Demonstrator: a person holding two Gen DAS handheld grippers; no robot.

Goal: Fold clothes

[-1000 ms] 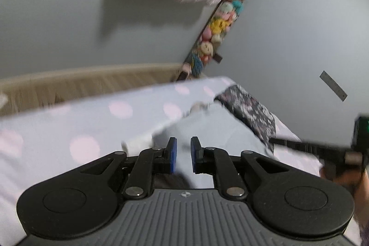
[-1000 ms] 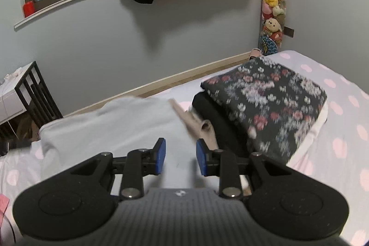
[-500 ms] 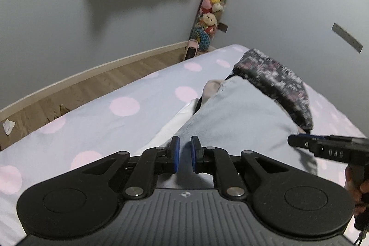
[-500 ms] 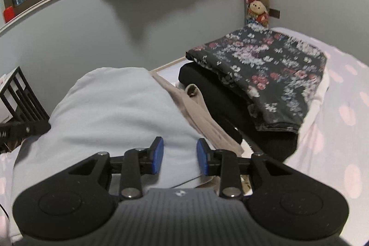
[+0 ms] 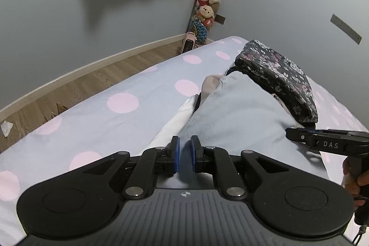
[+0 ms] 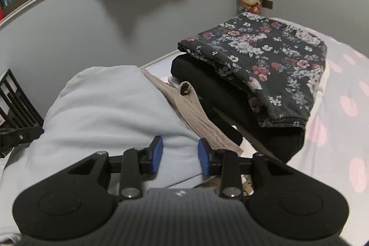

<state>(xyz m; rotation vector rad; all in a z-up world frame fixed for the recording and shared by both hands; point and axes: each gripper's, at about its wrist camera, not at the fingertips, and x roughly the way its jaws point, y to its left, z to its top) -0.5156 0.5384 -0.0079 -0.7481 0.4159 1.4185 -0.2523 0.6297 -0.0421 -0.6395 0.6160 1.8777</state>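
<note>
A pale blue garment [image 6: 110, 107], soft and limp, was draped at frame centre beside 2 folded clothes [image 6: 265, 57]. The left gripper [image 5: 183, 151] was narrowly parted, the right gripper [image 6: 180, 153] released; its hem was judged best for gripping.

Left gripper [image 5: 183, 155] held low and level, blue pads [image 5: 176, 153] a narrow gap apart, not quite touching. Right gripper [image 6: 180, 153] pointing forward too, jaws noticeably wider. Right one's fingers also visible from the side in the left view, poking in at the edge with a bit of hand [image 5: 352, 174] wrapped round the handle.
</note>
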